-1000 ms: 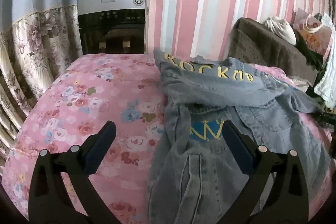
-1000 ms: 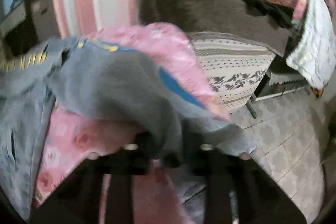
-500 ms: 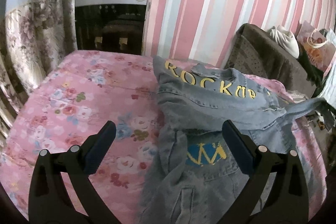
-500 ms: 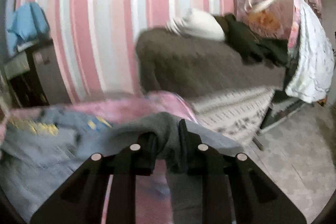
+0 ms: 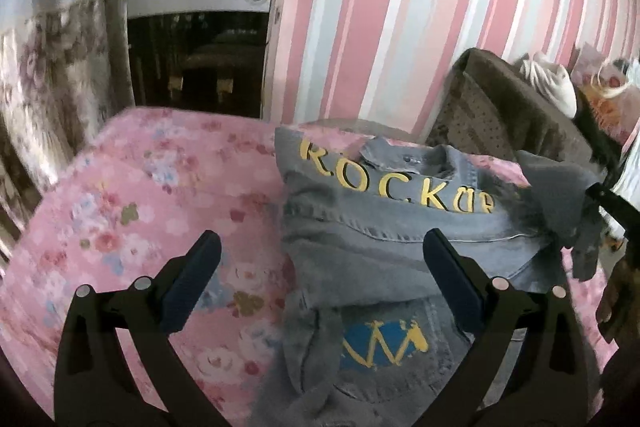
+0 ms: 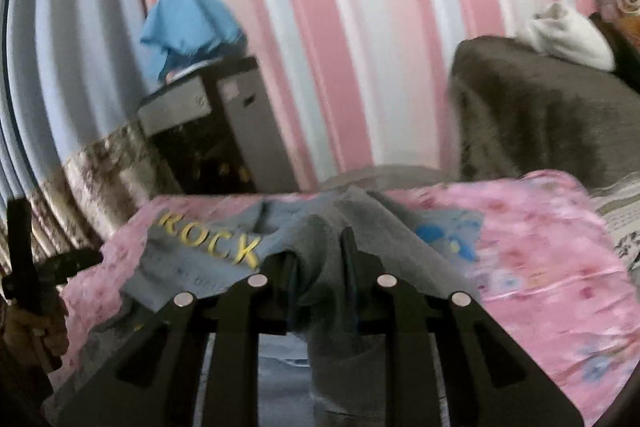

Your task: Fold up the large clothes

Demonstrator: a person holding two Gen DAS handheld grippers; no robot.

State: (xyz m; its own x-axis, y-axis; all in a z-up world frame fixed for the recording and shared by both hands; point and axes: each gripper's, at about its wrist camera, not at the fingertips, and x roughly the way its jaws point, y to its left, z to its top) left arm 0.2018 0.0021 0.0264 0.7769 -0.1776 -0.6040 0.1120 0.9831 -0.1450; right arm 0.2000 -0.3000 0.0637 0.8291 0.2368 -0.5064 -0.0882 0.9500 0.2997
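Your right tool (image 6: 318, 259) is clenched on the denim jacket (image 5: 384, 235) sleeve; your left tool (image 5: 320, 287) hangs released above the bed (image 5: 132, 211). Lay that sleeve flat across the jacket's back, smoothing wrinkles.

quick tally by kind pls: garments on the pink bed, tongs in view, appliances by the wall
Garments on the floral bedspread: 1, the denim jacket.
Tongs: 2, the left tongs open and empty, the right tongs shut on a fold of the jacket.
Appliances: 1, the water dispenser.
Total: 4
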